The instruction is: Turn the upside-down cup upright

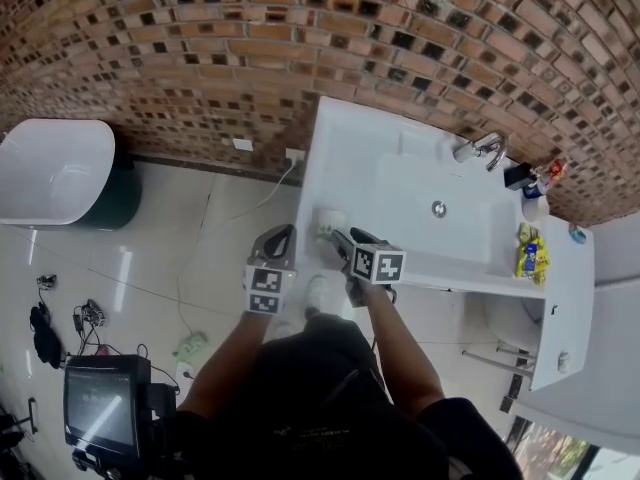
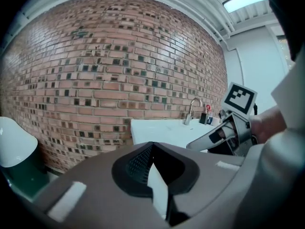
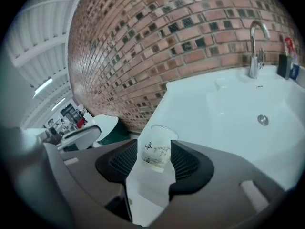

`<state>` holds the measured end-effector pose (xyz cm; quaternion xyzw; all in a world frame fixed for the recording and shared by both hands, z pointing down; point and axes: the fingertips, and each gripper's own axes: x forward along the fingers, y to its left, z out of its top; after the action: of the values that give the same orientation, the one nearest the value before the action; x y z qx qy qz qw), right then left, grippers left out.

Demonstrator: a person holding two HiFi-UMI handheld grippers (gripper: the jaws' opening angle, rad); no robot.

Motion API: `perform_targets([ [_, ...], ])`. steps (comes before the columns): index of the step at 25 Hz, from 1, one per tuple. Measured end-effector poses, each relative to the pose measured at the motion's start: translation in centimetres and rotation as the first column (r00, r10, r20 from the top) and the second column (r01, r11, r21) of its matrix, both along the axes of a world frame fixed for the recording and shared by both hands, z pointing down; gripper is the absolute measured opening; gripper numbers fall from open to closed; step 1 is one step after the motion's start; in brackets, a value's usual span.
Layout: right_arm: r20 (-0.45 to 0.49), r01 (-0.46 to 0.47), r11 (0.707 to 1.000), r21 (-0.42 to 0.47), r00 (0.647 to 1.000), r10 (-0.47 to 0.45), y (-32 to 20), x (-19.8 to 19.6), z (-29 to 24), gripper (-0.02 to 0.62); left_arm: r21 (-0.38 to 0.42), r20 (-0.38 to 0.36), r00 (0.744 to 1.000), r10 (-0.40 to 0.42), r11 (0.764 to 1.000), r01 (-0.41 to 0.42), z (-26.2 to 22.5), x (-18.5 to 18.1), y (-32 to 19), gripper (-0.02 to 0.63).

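Dead ahead at 12 o'clock, between the parted, non-pressing jaws of the right gripper (image 3: 155, 157), on the sink (image 1: 352, 158) corner: cup (image 3: 156, 148), axis vertical, mouth up; left gripper (image 1: 283, 236) at its 8 o'clock, jaws together, empty.

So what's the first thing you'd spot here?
A small see-through cup with dark printing stands rim up near the edge of the white sink counter, between the jaws of the open right gripper. Behind it rises a big red brick wall, with a shiny tap at the back of the basin.
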<state>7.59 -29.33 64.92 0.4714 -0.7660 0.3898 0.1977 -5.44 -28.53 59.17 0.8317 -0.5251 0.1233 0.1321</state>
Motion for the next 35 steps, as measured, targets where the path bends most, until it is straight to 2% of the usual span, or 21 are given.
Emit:
perform_targets([
  [2,0.026,-0.004,0.999,-0.044,1.0,0.005,-0.8,0.1,0.2,0.245,-0.008,0.0,1.0,0.0,1.0,0.0,0.3,0.1,0.0,-0.002],
  [6,-0.003,0.025,0.997,-0.072,1.0,-0.025,-2.3,0.0,0.5,0.258,-0.025,-0.002,1.0,-0.008,1.0,0.008,1.1,-0.1,0.1,-0.002],
  [9,0.079,0.025,0.989,-0.148,0.997,-0.013,-2.8,-0.8,1.1,0.275,-0.033,-0.001,1.0,-0.017,0.999,0.017,1.4,-0.5,0.2,-0.002],
  [12,0.18,0.003,0.97,-0.243,0.983,0.042,-3.2,-1.2,2.1,0.312,-0.035,0.001,1.0,-0.023,0.999,0.023,1.4,-0.8,0.2,-0.002],
  [14,0.206,-0.021,0.961,-0.276,0.975,0.081,-3.7,-0.9,2.6,0.322,-0.037,0.002,1.0,-0.024,0.999,0.024,1.5,-0.8,0.2,-0.002],
  [24,0.221,-0.045,0.94,-0.339,0.967,0.126,-5.8,-0.2,4.2,0.339,-0.044,0.004,1.0,-0.02,0.999,0.02,2.0,-0.4,0.4,-0.002],
  [35,0.28,0.01,0.904,-0.428,0.952,0.122,-5.6,-1.3,5.5,0.365,-0.068,0.005,0.999,-0.034,0.997,0.035,2.5,-0.7,0.4,-0.002],
])
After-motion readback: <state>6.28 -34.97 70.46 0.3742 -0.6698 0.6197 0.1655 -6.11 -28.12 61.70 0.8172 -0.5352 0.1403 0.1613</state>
